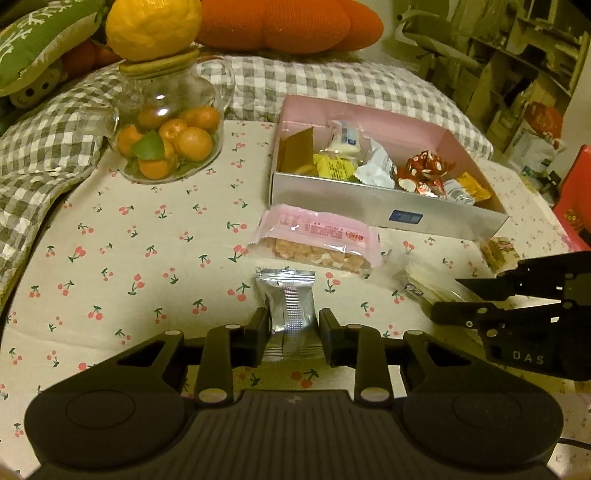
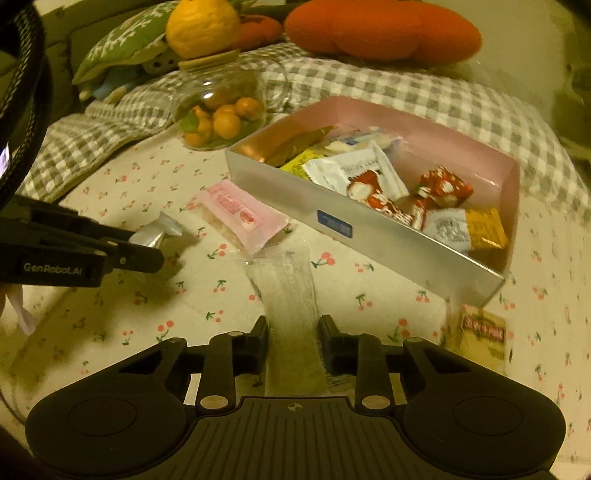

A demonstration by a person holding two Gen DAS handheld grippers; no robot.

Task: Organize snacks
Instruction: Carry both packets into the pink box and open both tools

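The table (image 1: 110,229), covered in a cream cloth printed with cherries, carried everything; it was the largest working surface and kept the loose packets within reach of both hands. The open rectangular box with pink inside and silver walls (image 1: 388,206) sat toward the far right, already holding mixed wrapped snacks, so it was judged to be the collecting place. The round glass jar of small oranges (image 1: 166,144), with a large yellow citrus fruit (image 1: 153,27) on its lid, stood well apart to the left, out of the working path. The pink-wrapped cereal bar (image 1: 314,240) lay on the cloth just beside the box's near wall, not yet stowed. The left gripper (image 1: 291,332) had its jaws clenched on the silver foil packet (image 1: 290,306), gripped across its width at the near end, probably for a carry to the box. The right gripper (image 2: 293,339) had its jaws clenched on the clear-wrapped pale wafer pack (image 2: 290,295), also by its near end, its far end reaching toward the pink bar. A small yellowish packet with pink print (image 2: 482,332) lay near the box's right corner.
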